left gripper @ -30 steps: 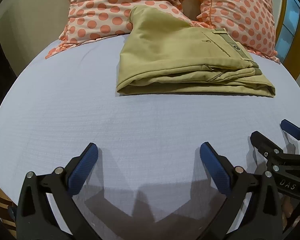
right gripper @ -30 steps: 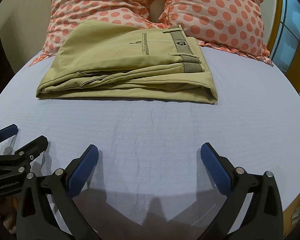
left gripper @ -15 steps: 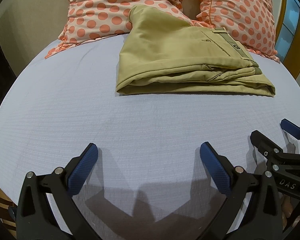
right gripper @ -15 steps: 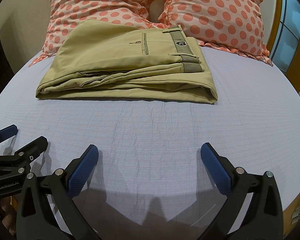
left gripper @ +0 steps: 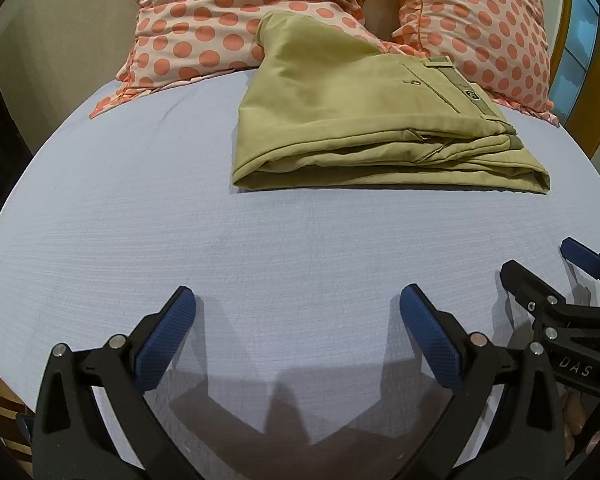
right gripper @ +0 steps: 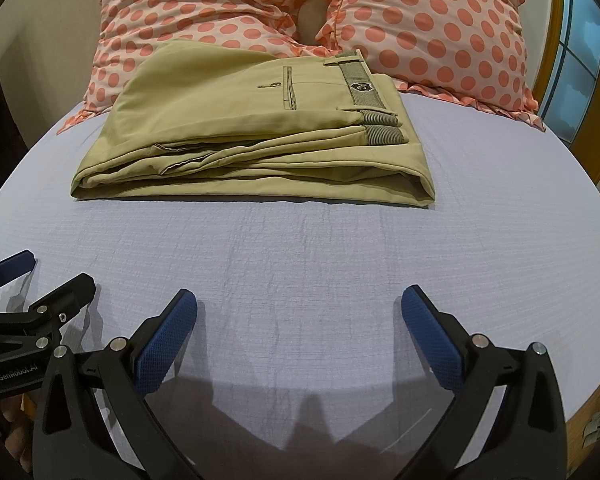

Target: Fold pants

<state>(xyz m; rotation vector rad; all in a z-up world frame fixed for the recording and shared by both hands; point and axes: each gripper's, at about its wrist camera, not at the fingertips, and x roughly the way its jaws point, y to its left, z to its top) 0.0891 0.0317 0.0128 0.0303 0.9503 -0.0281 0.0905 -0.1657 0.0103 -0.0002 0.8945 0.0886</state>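
Khaki pants (left gripper: pixel 364 120) lie folded into a flat stack on the lavender bed sheet (left gripper: pixel 140 216), their far edge resting on the pillows; they also show in the right wrist view (right gripper: pixel 260 136), waistband to the right. My left gripper (left gripper: pixel 296 320) is open and empty, low over the sheet, well short of the pants. My right gripper (right gripper: pixel 300 320) is open and empty, also near the bed's front edge. Each gripper shows at the edge of the other's view: the right one (left gripper: pixel 548 276) and the left one (right gripper: pixel 48 276).
Two pink pillows with orange dots (right gripper: pixel 228 12) (right gripper: pixel 440 20) stand behind the pants at the headboard. A window with a yellow wooden frame (right gripper: pixel 572 64) is at the right. The bed's wooden edge (right gripper: pixel 596 400) shows at the lower right.
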